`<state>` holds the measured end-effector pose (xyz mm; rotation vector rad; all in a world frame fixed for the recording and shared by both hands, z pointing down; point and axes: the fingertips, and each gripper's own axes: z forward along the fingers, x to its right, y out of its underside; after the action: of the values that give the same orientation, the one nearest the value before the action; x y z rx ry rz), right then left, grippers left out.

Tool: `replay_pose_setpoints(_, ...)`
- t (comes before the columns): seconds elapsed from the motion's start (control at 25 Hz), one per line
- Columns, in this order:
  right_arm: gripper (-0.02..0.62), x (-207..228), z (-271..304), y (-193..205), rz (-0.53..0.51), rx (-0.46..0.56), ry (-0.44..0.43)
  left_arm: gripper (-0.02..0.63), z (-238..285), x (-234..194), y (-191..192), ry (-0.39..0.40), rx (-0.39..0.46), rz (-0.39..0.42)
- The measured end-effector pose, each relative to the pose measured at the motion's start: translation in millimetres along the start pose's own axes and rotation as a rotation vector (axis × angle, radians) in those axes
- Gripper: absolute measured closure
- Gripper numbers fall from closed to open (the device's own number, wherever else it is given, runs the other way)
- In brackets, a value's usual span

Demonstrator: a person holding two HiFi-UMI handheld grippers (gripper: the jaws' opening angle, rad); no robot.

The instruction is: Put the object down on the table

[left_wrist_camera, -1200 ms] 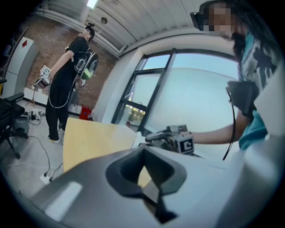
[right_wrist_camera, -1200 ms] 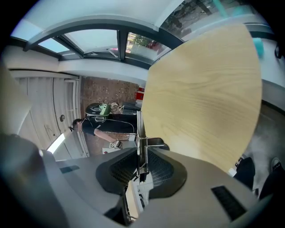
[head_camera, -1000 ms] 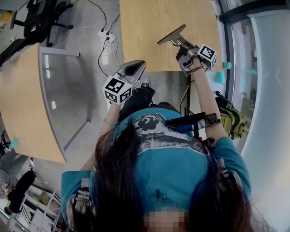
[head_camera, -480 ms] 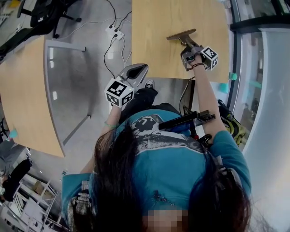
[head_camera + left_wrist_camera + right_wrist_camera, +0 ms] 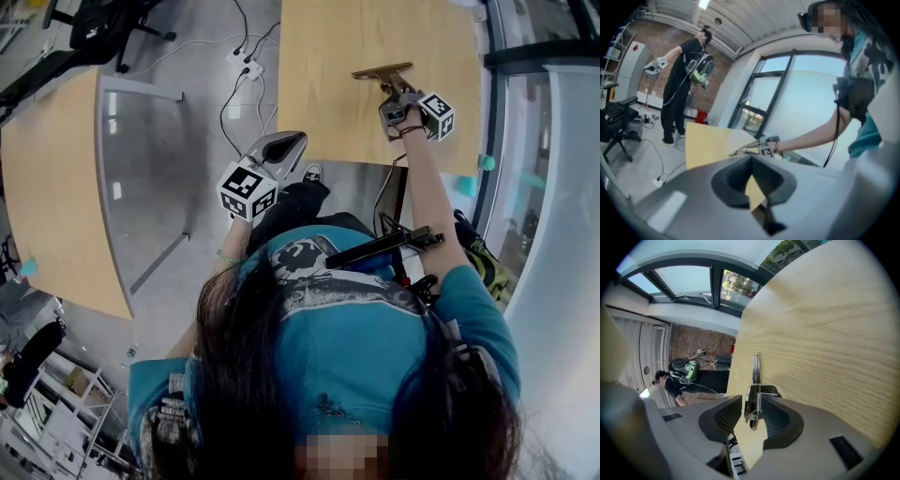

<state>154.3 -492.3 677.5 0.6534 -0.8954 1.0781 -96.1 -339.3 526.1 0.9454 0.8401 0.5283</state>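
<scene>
object: metal spring clip (image 5: 380, 72), flat wide blade plus a sprung handle end, upper right of the head view
where: on the bench (image 5: 337, 56) near its right edge; the blade looks to lie down on the wood, though contact under it can't be confirmed
right gripper: right gripper (image 5: 388, 88) has its jaws opening with the clip's handle end between them; in the right gripper view a thin gap shows at the left jaw, and the right jaw is right against the spring
left gripper: left gripper (image 5: 284, 146) held off the bench at frame centre, jaws together at the tips, nothing in them
handling: likely stiff, thin sheet metal, light; smooth sides, so probably slippery; not fragile; the spring may make it twist if it is squeezed off-centre
where to grip: the handle end by the spring, pads on the two flat faces, not on the wide blade
right gripper view only: clip (image 5: 755, 376) seen edge-on, with the coil spring and the jaw gap; right gripper (image 5: 752, 401) and the bench grain (image 5: 825, 333) run to the frame's right edge
left gripper view only: side look at the clip (image 5: 743, 150) low over the bench top; left gripper (image 5: 751, 161) seam closed; a standing person in black (image 5: 686, 79) at upper left
head view only: the clip's full outline and both grippers at once
</scene>
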Motion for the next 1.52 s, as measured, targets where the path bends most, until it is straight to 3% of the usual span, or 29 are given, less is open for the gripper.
replay_pose_setpoints(0.12, 0.442, -6, -1, 3, -0.062, -0.019, 0.011, 0.603, 1, 0, -2, 0.004, 0.0, 0.002)
replay_pose_setpoints(0.36, 0.434, -7, -25, 4, -0.124, -0.027, 0.048, 0.603, 6, 8, -6, 0.023, 0.008, 0.012)
replay_pose_setpoints(0.68, 0.436, -34, -90, 36, -0.14, -0.085, -0.098, 0.603, 11, 36, -3, 0.063, 0.01, 0.028)
replay_pose_setpoints(0.88, 0.458, -51, -151, 62, -0.139, -0.117, -0.222, 0.603, 13, 72, 3, 0.092, 0.019, 0.051)
replay_pose_setpoints(1.12, 0.545, -46, -228, 78, -0.17, -0.117, -0.273, 0.603, 11, 122, 18, 0.117, 0.024, 0.065)
replay_pose_setpoints(1.36, 0.568, -3, -313, 92, -0.183, -0.088, -0.266, 0.603, 4, 183, 41, 0.136, 0.028, 0.072)
replay_pose_setpoints(1.52, 0.569, 35, -384, 111, -0.184, -0.12, -0.269, 0.603, -8, 246, 67, 0.138, 0.037, 0.084)
